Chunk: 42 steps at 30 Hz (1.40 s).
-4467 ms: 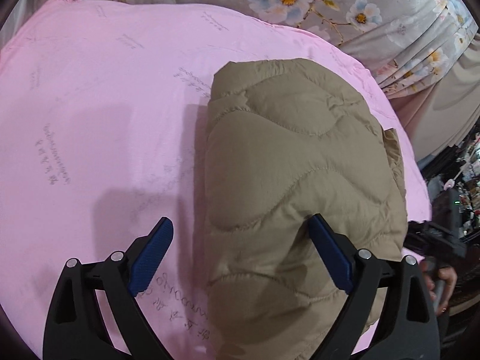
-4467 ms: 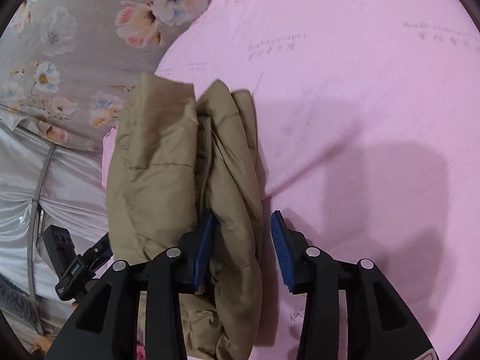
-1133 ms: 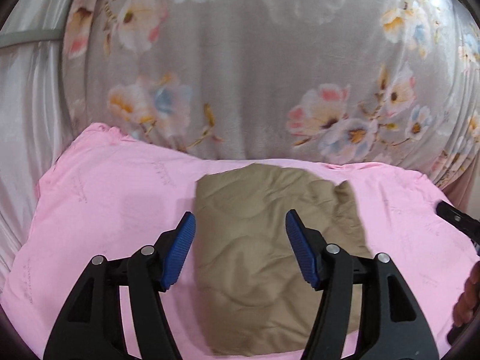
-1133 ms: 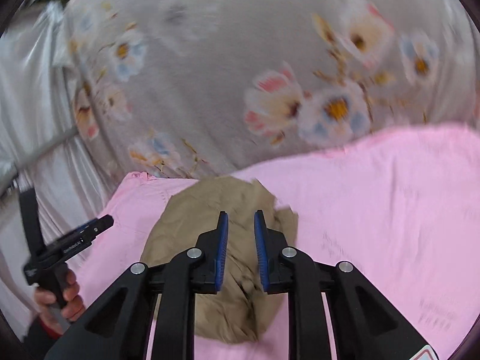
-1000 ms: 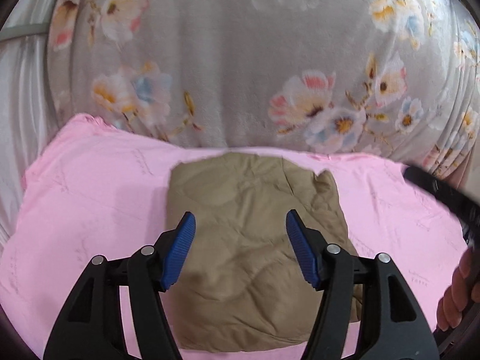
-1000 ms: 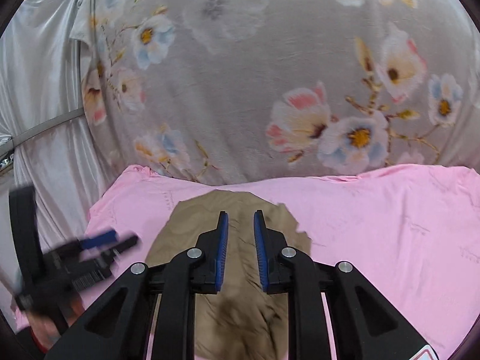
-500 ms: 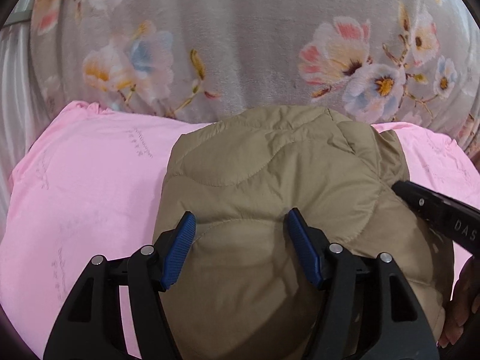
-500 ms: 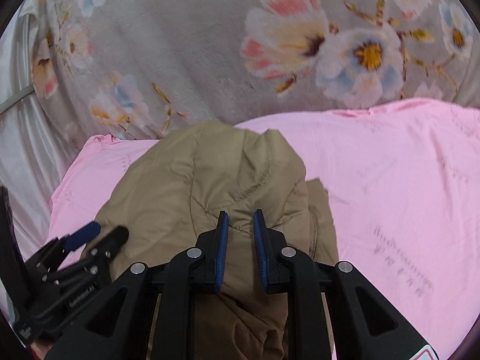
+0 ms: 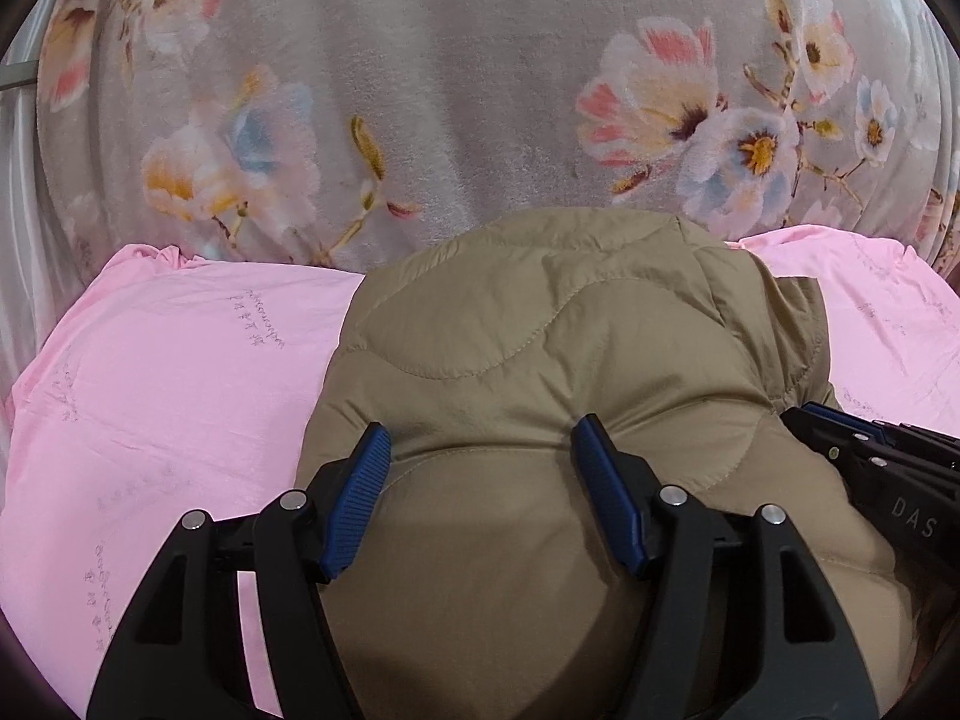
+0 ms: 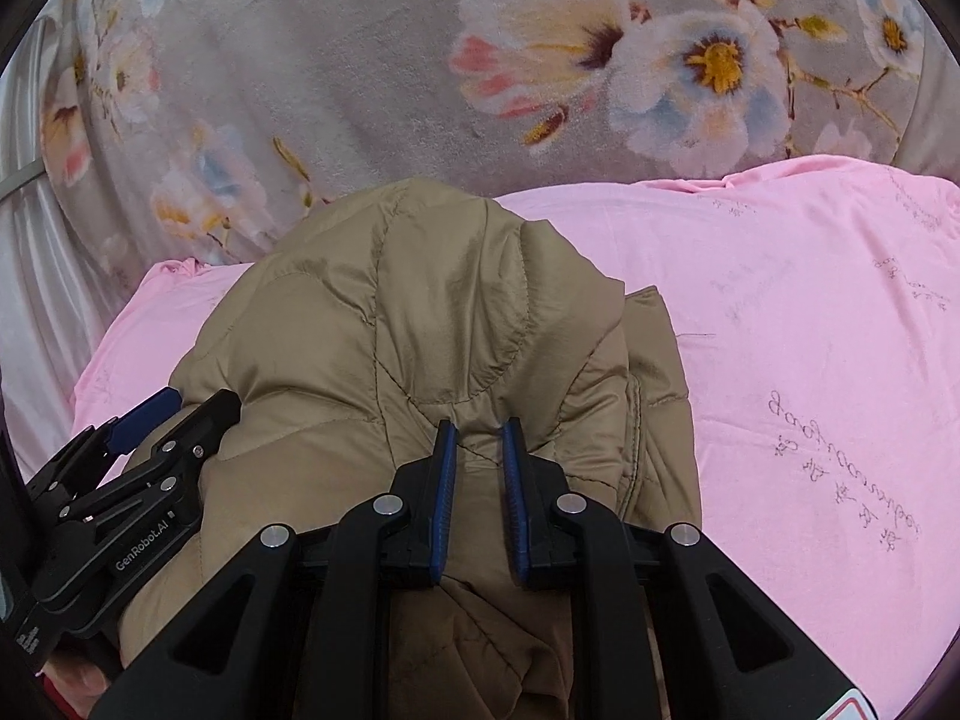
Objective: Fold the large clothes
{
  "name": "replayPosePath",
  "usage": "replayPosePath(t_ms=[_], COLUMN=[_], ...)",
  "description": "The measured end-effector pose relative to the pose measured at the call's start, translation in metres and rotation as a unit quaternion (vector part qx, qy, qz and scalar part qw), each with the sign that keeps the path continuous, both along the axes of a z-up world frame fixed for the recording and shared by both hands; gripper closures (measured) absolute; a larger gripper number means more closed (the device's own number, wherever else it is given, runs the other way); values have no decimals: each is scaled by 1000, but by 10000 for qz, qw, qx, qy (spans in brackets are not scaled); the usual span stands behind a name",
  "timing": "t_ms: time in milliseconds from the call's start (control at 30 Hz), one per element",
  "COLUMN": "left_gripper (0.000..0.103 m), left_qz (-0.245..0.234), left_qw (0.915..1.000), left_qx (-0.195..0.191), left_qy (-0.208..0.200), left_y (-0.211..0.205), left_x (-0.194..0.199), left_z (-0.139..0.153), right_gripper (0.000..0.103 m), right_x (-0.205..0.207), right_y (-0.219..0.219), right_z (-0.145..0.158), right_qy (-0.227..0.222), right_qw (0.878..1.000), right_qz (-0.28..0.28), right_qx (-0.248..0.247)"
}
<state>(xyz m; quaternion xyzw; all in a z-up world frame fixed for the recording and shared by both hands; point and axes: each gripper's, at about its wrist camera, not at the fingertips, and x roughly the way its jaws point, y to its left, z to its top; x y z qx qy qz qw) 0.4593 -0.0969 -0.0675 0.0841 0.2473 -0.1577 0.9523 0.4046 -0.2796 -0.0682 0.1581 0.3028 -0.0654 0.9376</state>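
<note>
Both grippers have closed in on the folded tan jacket since a second ago; it now fills the lower centre of each view, lying on the pink sheet, long axis running away toward the floral blanket. My left gripper is spread wide across it. My right gripper looks clenched on a fold, though its near edge is cut off below.
</note>
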Motion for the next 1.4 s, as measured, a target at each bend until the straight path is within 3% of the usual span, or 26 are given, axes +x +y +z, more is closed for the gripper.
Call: replayPosePath(t_ms=[500,1133,1267,1400], left_gripper=[40,40,37,37], left_qz=[184,253,453,588], left_qw=[9992,9987,9982,9969], left_qx=[358,431,369,187], left_qy=[-26,-50,129,482], left_y=[-10,-12,-2,15], left_x=[0,1,-10,-47], left_z=[-5,-5,3,22], right_gripper=[89,89,87,82], right_x=[8,9,-18,-67], right_y=[6,5,3,24], right_z=[0,0,21,45], right_qy=[210,184,140,85], right_qw=[9992,9994,9997,9990], right_qz=[-73,-59,-95,272], right_qx=[-329,-292,-186,-350])
